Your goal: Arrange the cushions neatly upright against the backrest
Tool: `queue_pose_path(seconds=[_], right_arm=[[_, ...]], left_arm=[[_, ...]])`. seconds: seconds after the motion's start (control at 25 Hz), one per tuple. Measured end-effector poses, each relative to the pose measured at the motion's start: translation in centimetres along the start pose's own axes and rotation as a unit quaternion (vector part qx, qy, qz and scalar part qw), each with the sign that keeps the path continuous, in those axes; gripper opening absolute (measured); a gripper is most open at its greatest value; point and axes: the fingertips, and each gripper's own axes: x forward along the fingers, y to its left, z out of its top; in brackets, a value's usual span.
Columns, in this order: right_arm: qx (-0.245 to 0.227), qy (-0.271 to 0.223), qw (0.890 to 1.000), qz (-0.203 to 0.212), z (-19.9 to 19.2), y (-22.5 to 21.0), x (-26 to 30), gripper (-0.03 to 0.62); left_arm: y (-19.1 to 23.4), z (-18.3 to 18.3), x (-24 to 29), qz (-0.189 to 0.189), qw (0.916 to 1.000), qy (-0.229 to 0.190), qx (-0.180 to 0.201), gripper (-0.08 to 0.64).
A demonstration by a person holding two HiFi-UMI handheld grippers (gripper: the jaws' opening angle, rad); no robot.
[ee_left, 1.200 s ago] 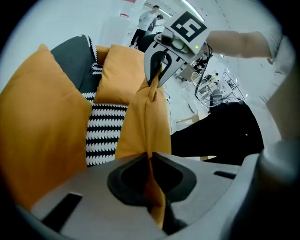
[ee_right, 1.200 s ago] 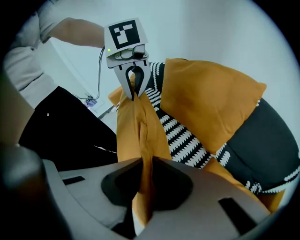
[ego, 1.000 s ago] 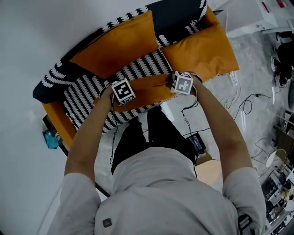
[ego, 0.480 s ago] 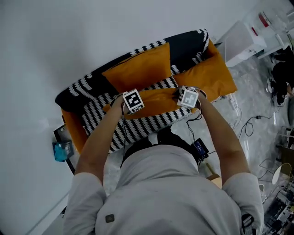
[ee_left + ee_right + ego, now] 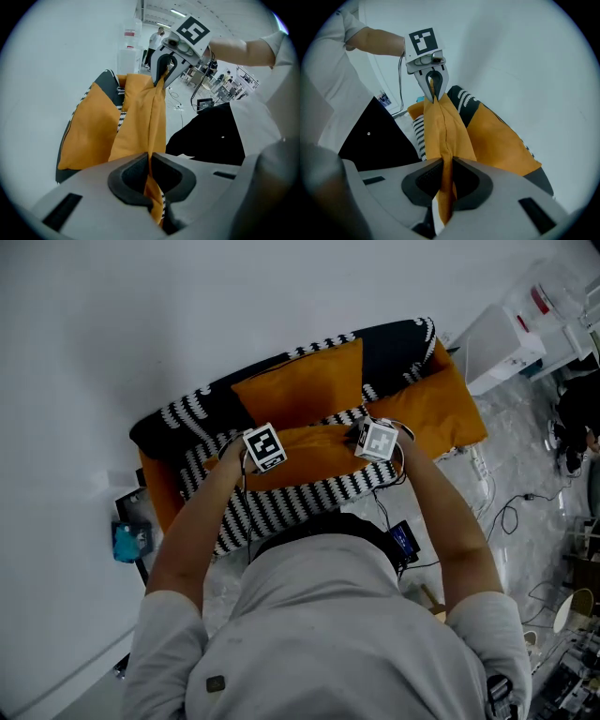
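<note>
Over the last second both grippers have risen from the sofa [image 5: 281,507], bringing an orange cushion [image 5: 314,448] up with them, and the head view now takes in more of the wall behind the sofa. The left gripper [image 5: 151,178] has its jaws pressed nearly together, pinching the cushion's orange fabric and its black-and-white piping at one corner. The right gripper [image 5: 443,180] is likewise almost closed, nipping the fabric at the other corner of the same edge. The cushion is stretched between the two and hangs below them, above the black-and-white striped seat, in front of the person's body. A second orange cushion [image 5: 305,385] stands farther back, leaning against the dark backrest [image 5: 394,338]. A third orange cushion [image 5: 431,399] lies at the right end of the sofa. The person's bare forearms reach forward to each gripper.
</note>
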Motion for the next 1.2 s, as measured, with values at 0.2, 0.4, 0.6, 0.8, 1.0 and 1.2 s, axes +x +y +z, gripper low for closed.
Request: queue_pose_path(seconds=[0.2, 0.4, 0.6, 0.8, 1.0, 1.2], right_arm=[[-0.037, 0.003, 0.999, 0.004, 0.7, 0.0, 0.5, 0.057], [-0.076, -0.007, 0.997, 0.027, 1.3, 0.2, 1.5, 0.055], [-0.108, -0.014, 0.993, 0.048, 2.8, 0.0, 2.3, 0.056], [-0.127, -0.017, 0.990, 0.055, 5.3, 0.1, 3.3, 0.057], [-0.143, -0.031, 0.986, 0.076, 9.2, 0.9, 5.2, 0.057], [-0.152, -0.036, 0.984, 0.087, 13.6, 0.8, 7.4, 0.055]], left_arm=[[-0.8, -1.1, -0.5, 0.009, 0.9994, -0.001, -0.033, 0.023], [-1.4, -2.1, -0.4, 0.018, 0.9976, 0.006, -0.066, 0.023], [-1.1, -3.4, -0.9, 0.038, 0.9940, 0.002, -0.103, 0.023], [-1.1, -6.1, -2.0, 0.053, 0.9903, 0.003, -0.128, 0.023], [-0.1, -9.8, -3.5, 0.064, 0.9867, 0.004, -0.150, 0.023], [1.5, -14.0, -5.0, 0.063, 0.9864, 0.009, -0.151, 0.023]])
